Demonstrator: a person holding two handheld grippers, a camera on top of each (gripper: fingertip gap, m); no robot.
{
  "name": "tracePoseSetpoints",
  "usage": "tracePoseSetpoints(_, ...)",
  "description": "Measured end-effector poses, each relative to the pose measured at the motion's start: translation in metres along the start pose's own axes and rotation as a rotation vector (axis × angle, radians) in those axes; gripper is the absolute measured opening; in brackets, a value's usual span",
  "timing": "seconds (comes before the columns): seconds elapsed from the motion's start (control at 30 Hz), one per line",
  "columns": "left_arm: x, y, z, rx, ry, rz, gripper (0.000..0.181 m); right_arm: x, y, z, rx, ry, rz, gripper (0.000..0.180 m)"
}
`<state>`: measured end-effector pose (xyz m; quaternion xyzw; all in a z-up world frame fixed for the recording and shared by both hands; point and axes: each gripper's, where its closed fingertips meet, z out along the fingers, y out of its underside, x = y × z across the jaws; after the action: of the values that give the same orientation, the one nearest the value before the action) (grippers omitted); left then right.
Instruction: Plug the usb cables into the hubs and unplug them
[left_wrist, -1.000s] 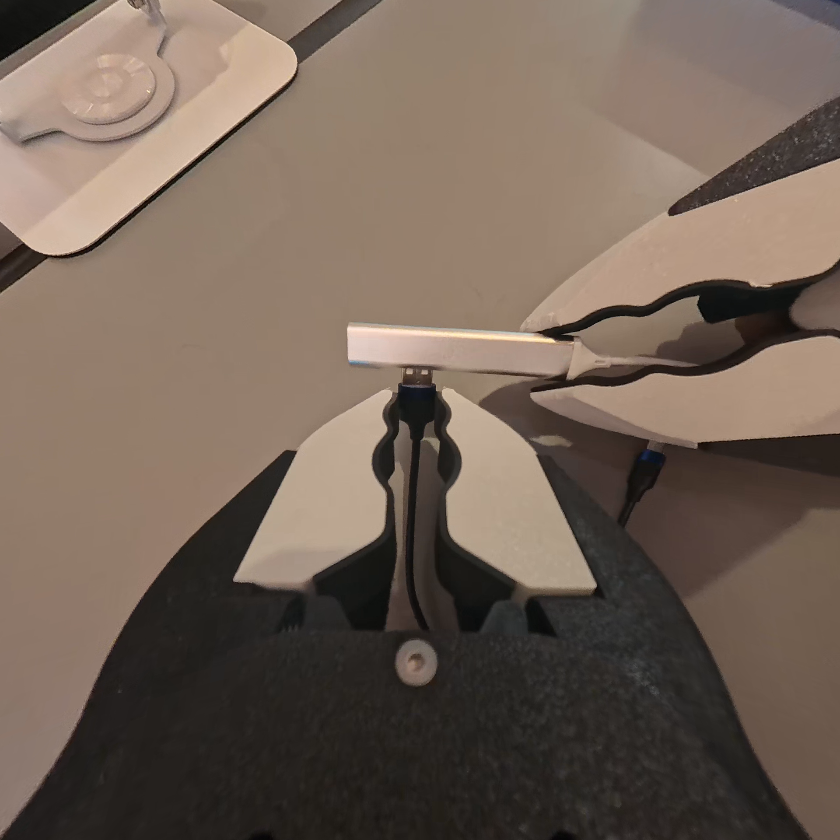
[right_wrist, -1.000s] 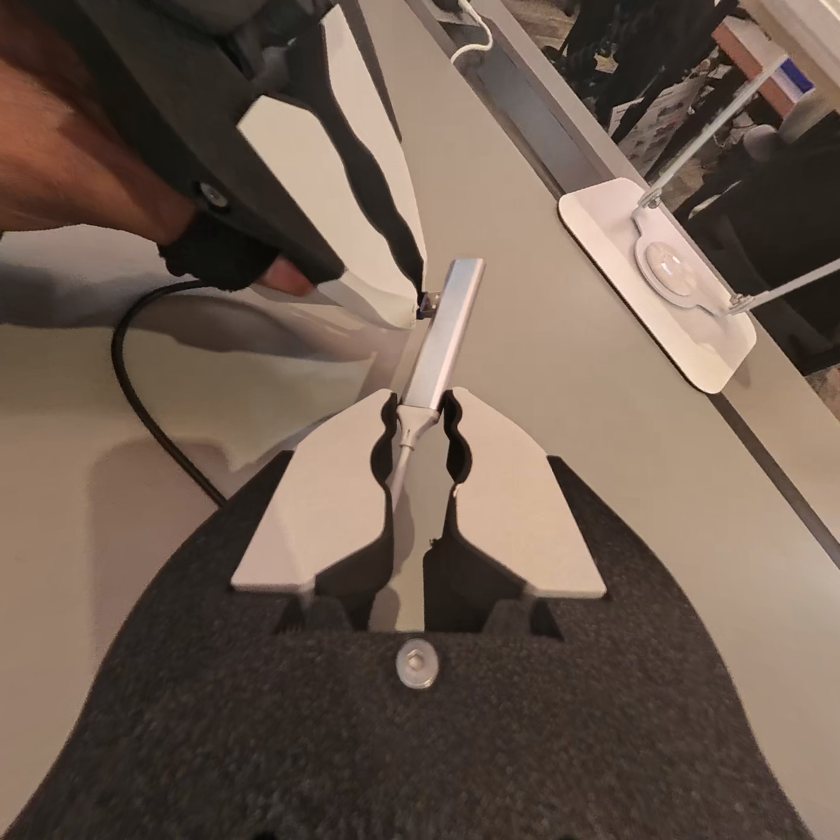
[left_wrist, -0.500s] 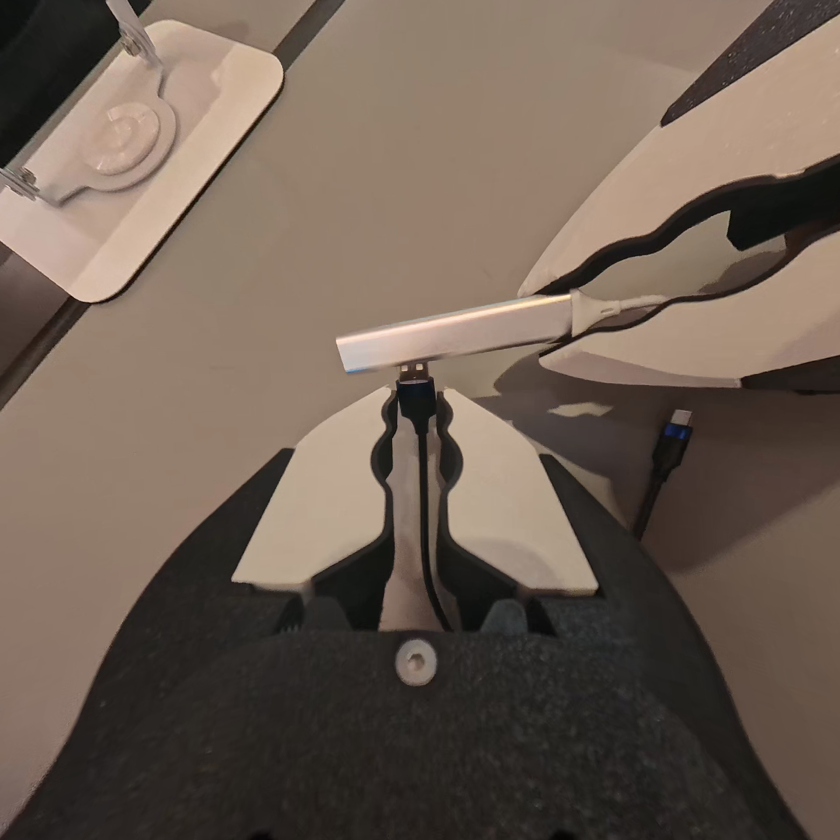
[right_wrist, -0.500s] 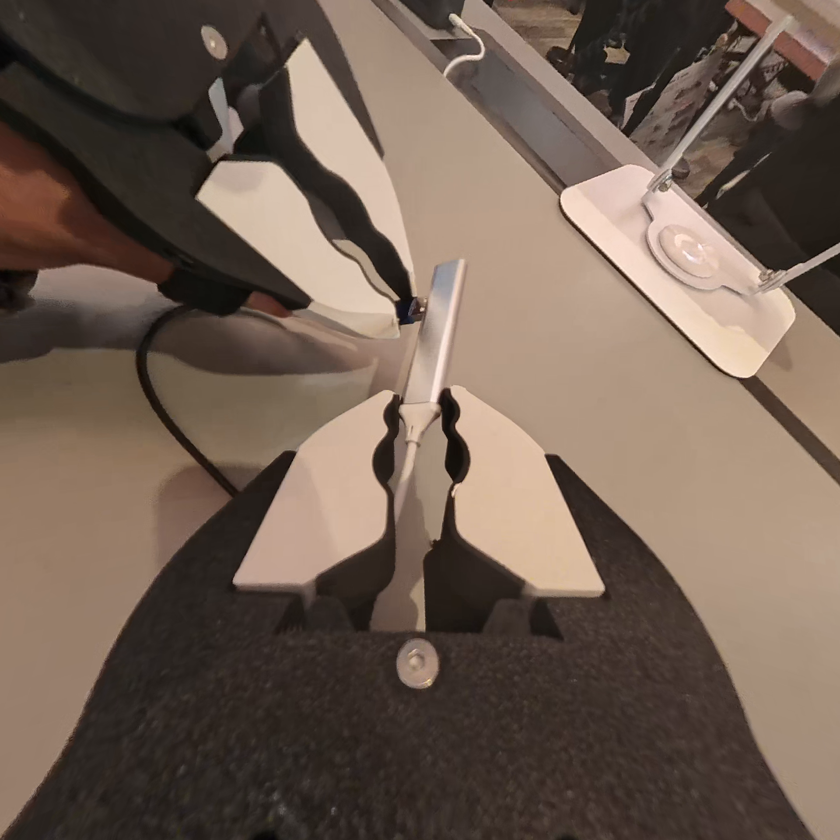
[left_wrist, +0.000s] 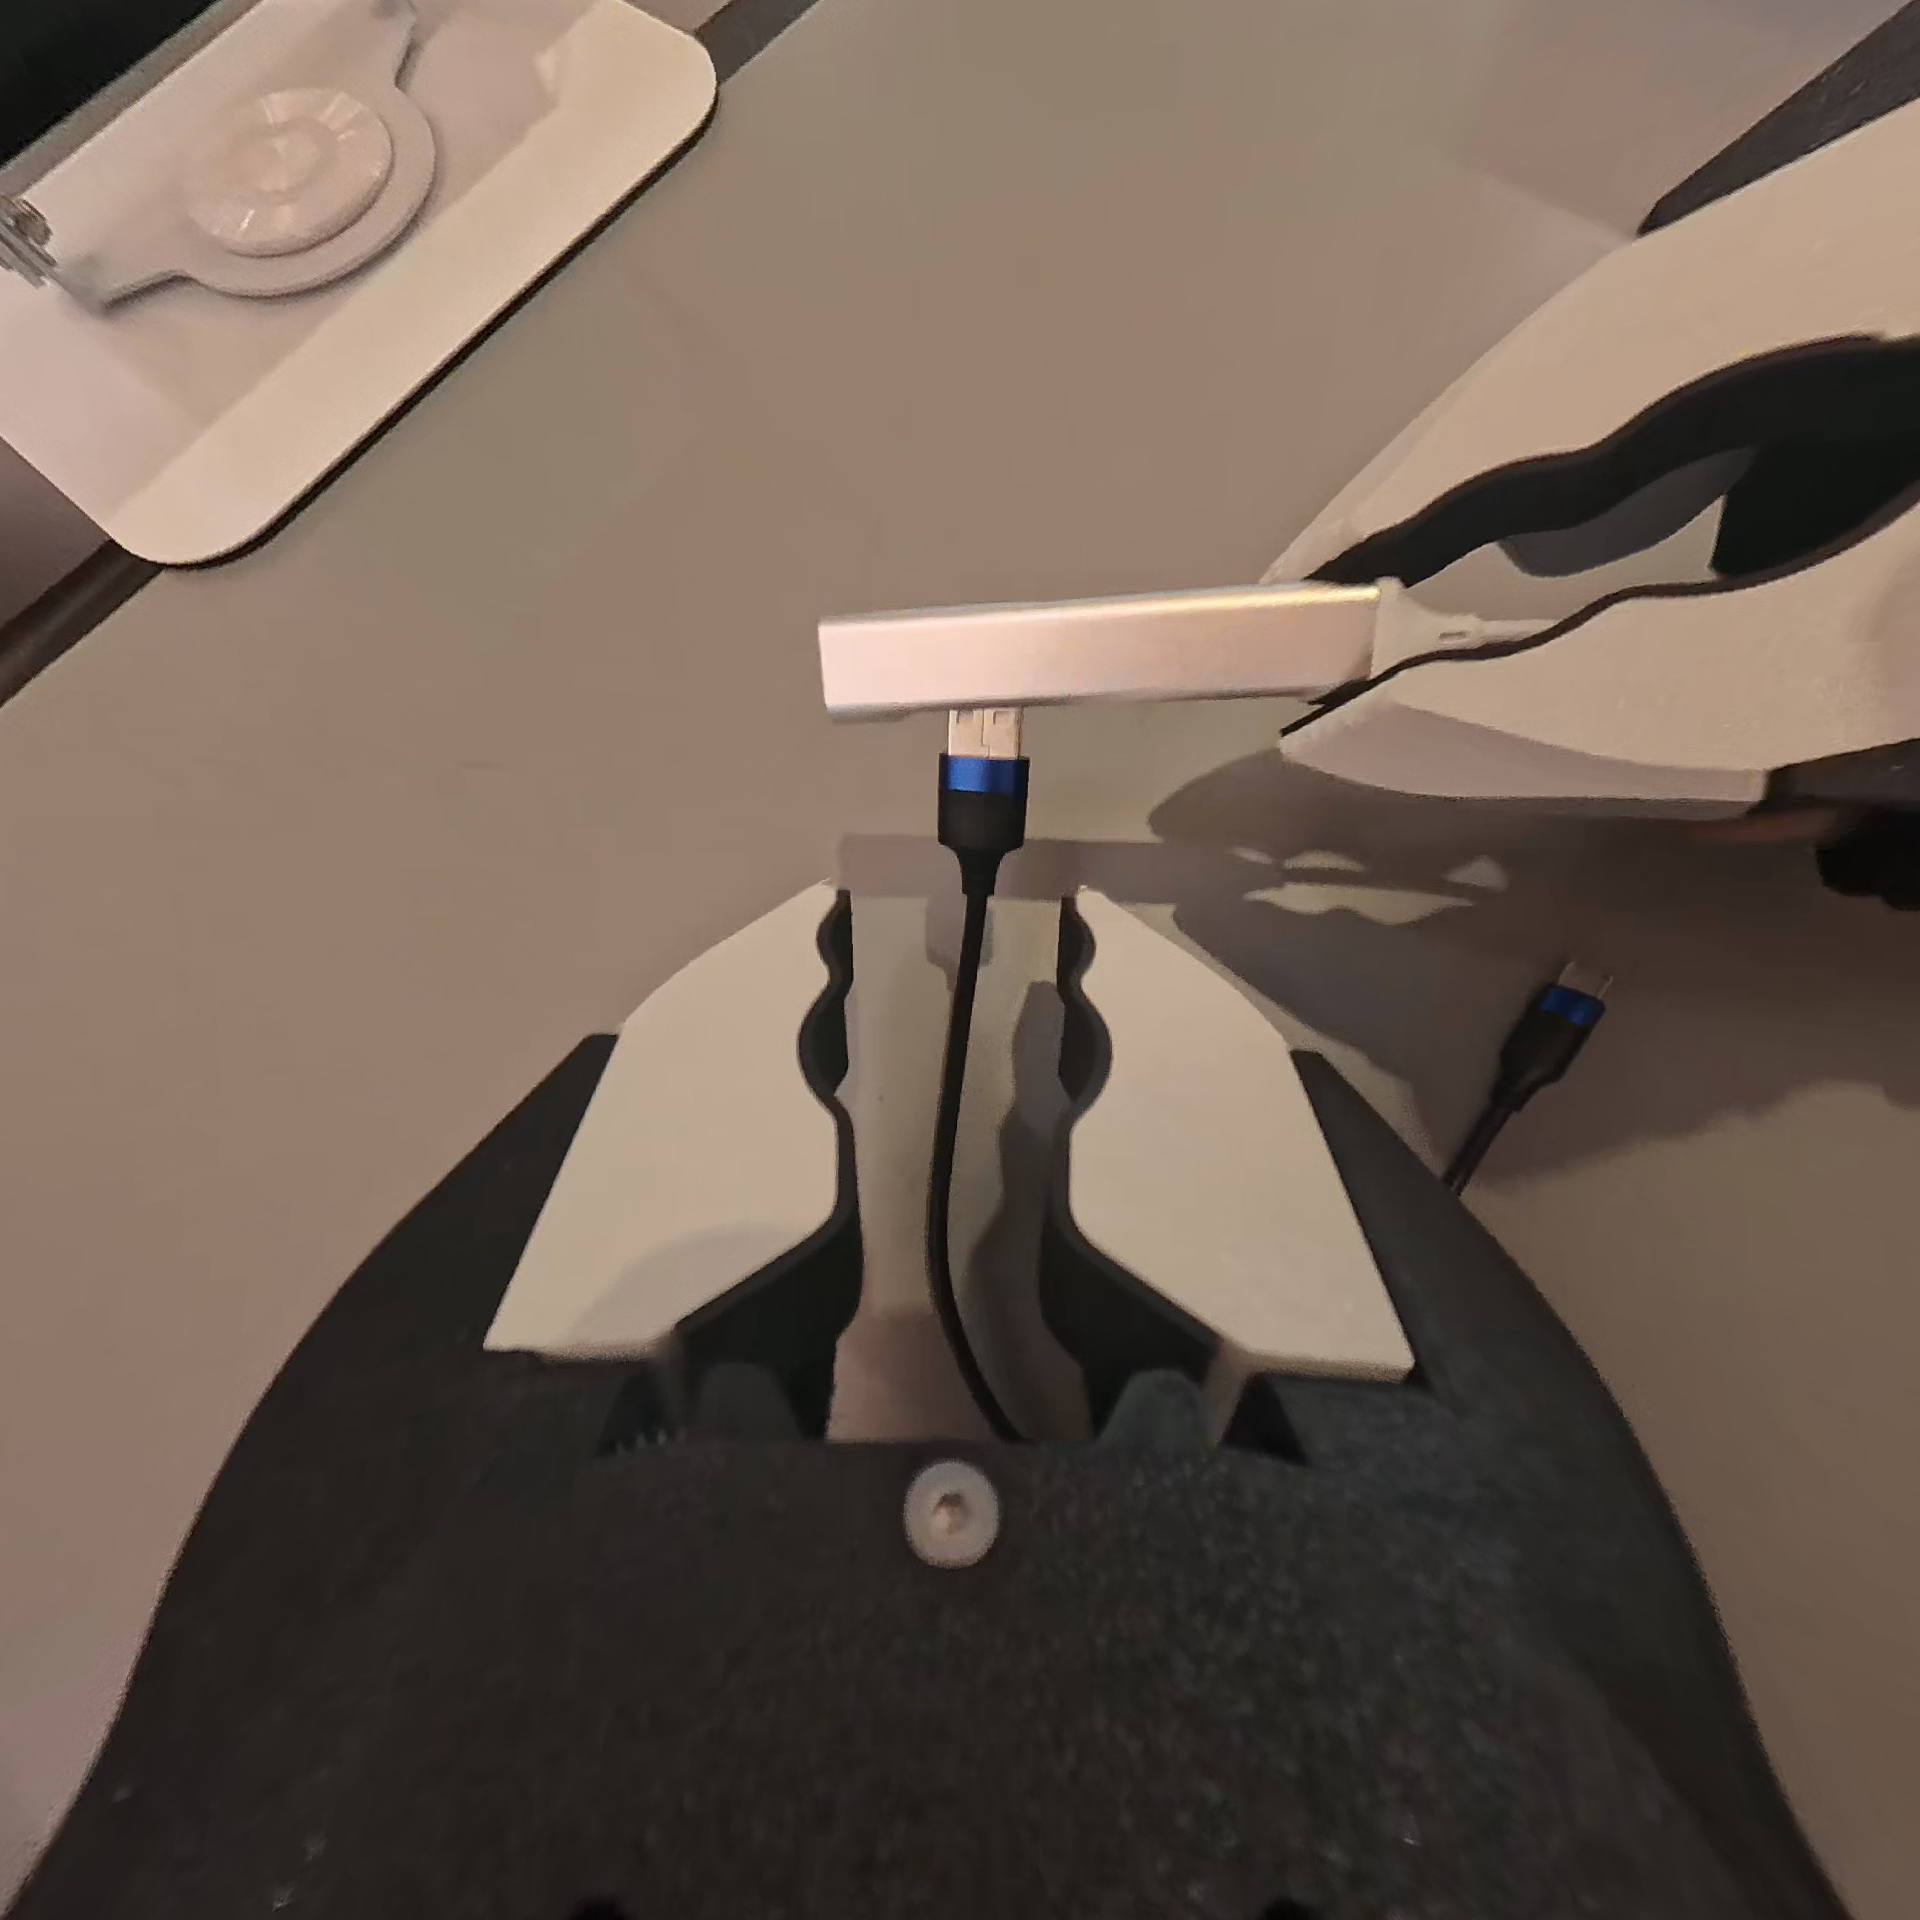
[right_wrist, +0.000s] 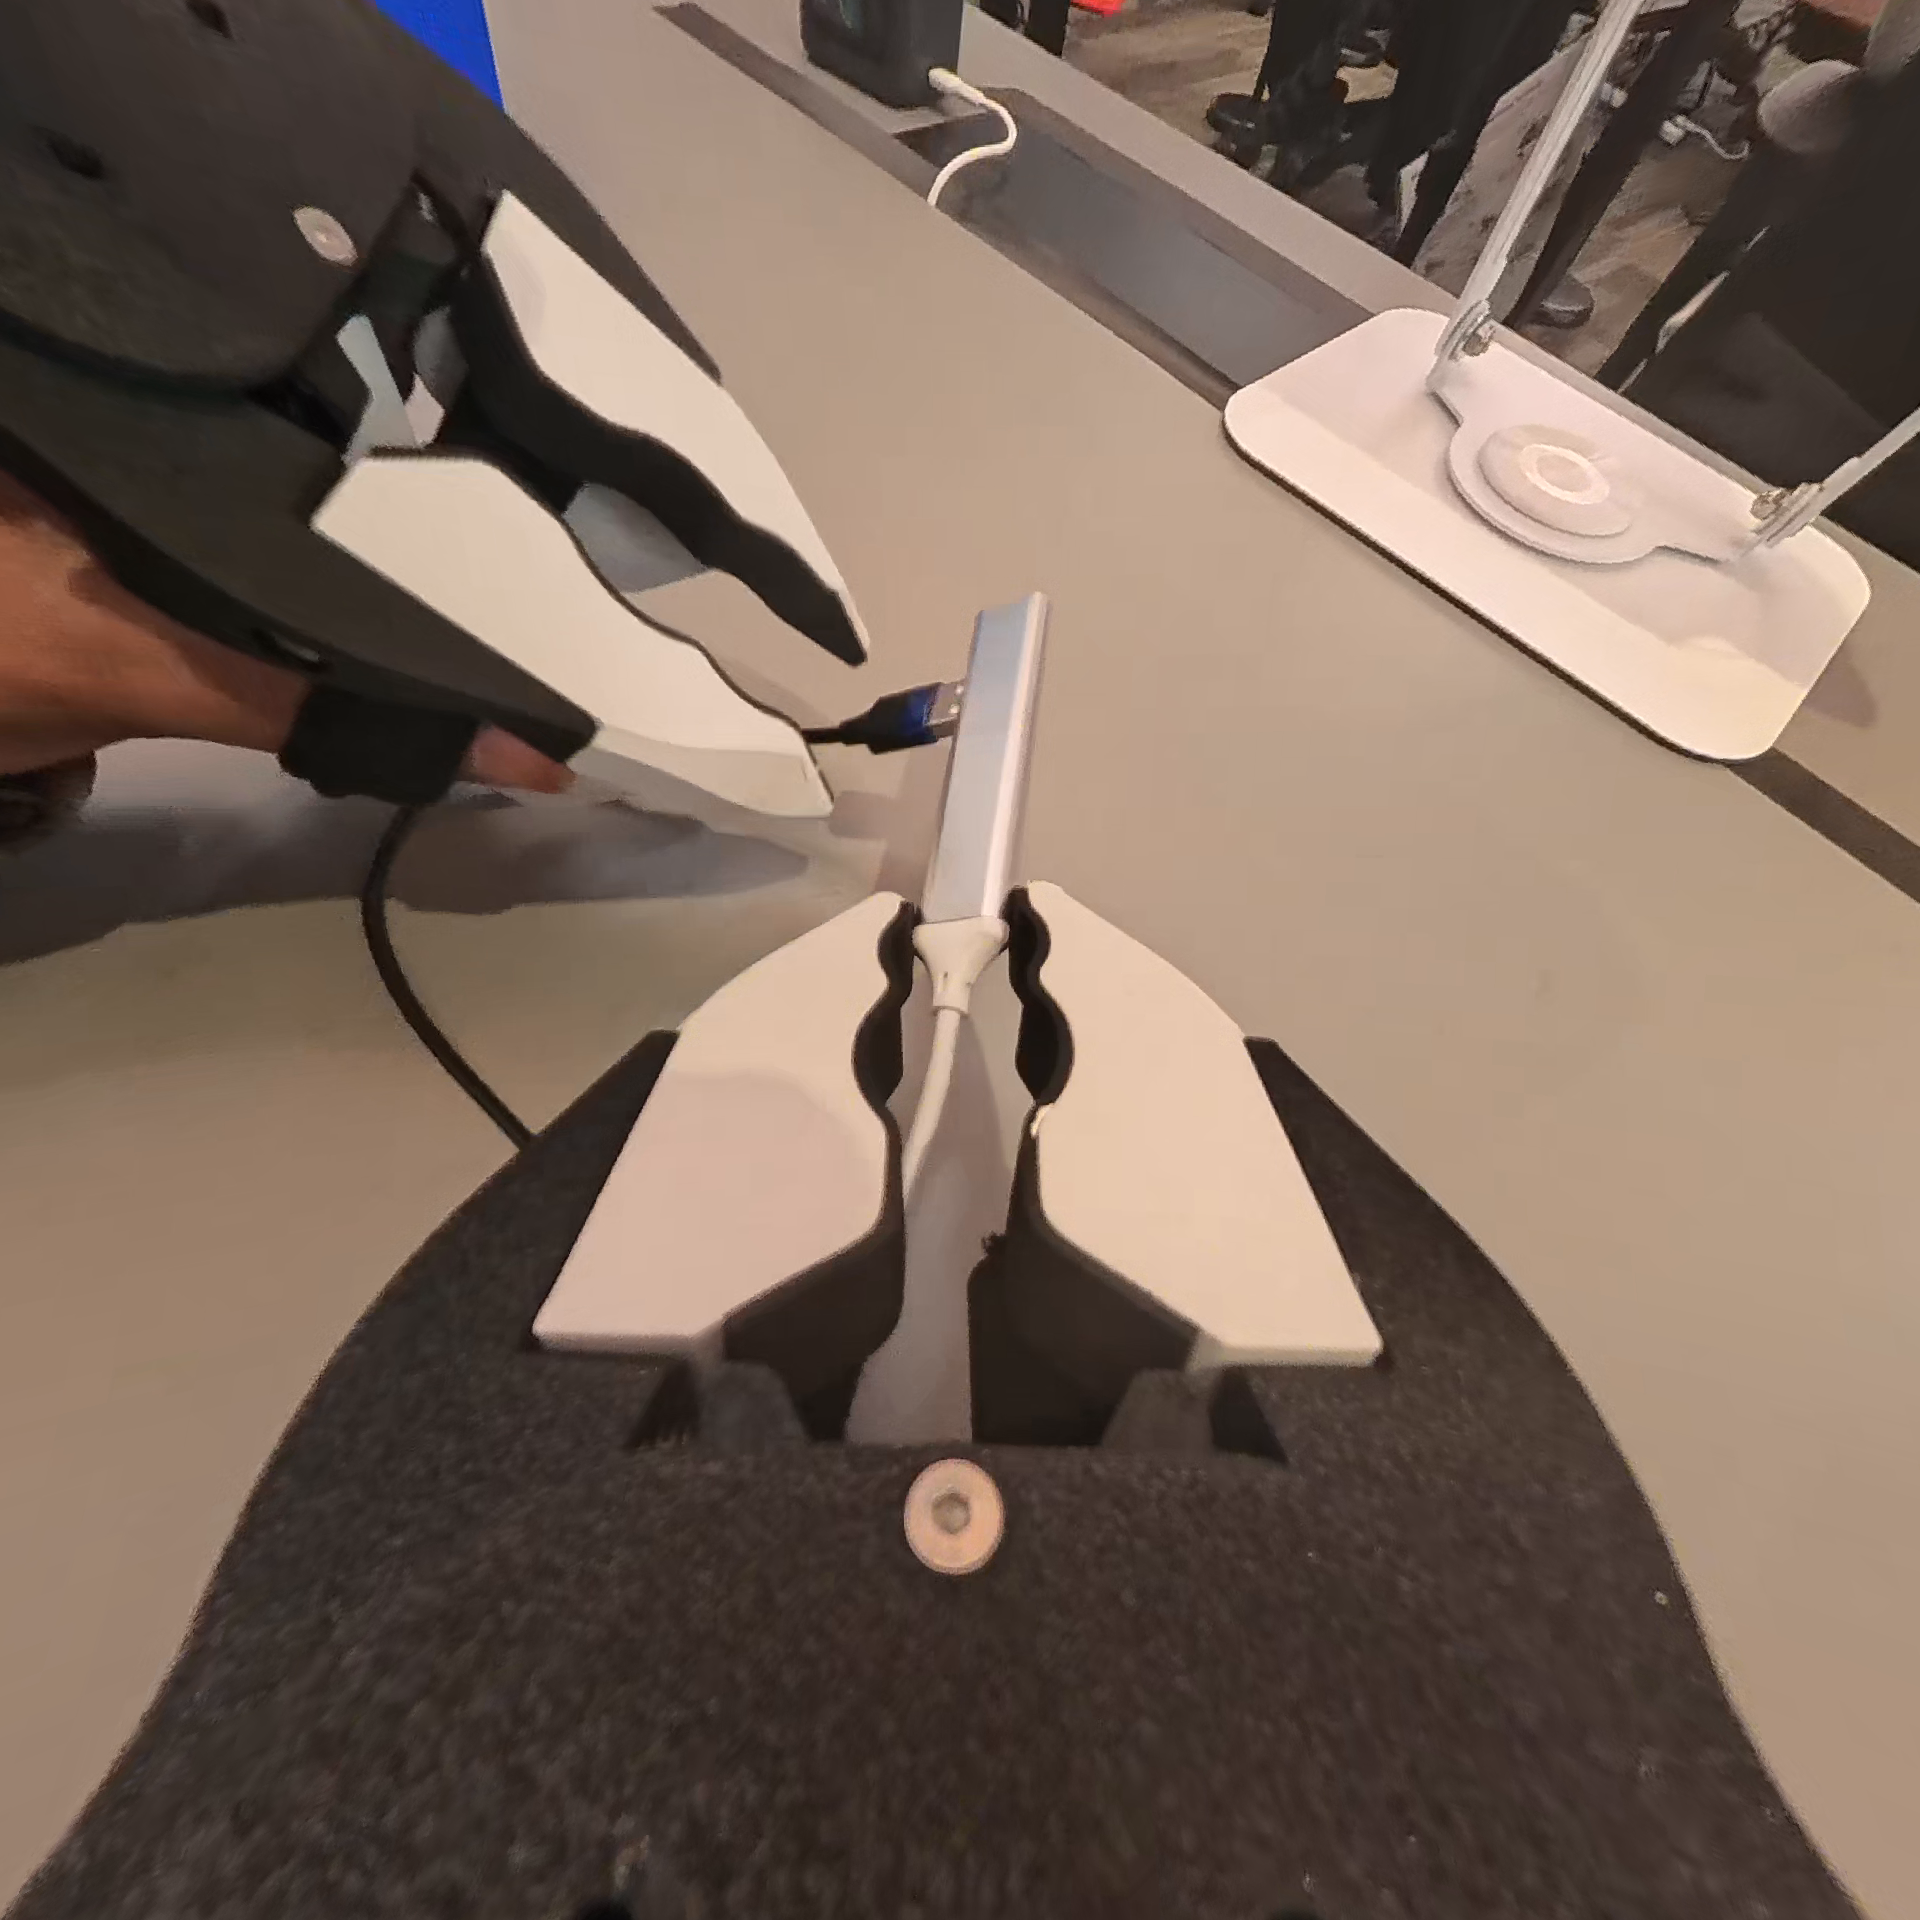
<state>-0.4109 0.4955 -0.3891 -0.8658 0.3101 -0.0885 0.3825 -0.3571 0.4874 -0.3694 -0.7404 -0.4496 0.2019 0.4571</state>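
Observation:
A silver USB hub (left_wrist: 1091, 649) is held level above the grey table. My right gripper (right_wrist: 961, 904) is shut on the hub's (right_wrist: 997, 758) white cable end. A black USB plug with a blue collar (left_wrist: 982, 774) sticks in the hub's side port, with some of its metal shell showing. My left gripper (left_wrist: 956, 899) is open just behind the plug, not touching it. The black cable (left_wrist: 951, 1143) runs back between its fingers. In the right wrist view the left gripper (right_wrist: 842, 732) stands open to the left of the plug (right_wrist: 914, 717).
The cable's other plug (left_wrist: 1574, 1003) lies on the table at the right. A white lamp base (left_wrist: 499, 260) sits at the far left, also seen in the right wrist view (right_wrist: 1714, 644). A hand (right_wrist: 156, 686) holds the left gripper. A cable channel (right_wrist: 1143, 249) runs along the table's back.
My left gripper has opened and drawn back from the USB plug, which stays in the hub. The right gripper still holds the hub, now level again.

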Motion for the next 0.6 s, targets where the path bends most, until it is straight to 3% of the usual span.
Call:
tracePoseSetpoints(0.13,0.004,0.006,0.0064,-0.04,0.022,0.006,0.033,-0.0032,-0.0047,-0.0019,0.023,-0.011,0.003,0.016)
tracePoseSetpoints(0.23,0.006,0.0029,0.0039,-0.025,0.025,0.041,0.006,-0.0044,-0.0067,-0.003,0.031,-0.013,0.002,0.016)
tracePoseSetpoints(0.6,0.0023,0.0037,0.0005,-0.084,-0.014,0.084,0.003,-0.0073,-0.0051,-0.0033,0.0,0.007,-0.089,0.017)
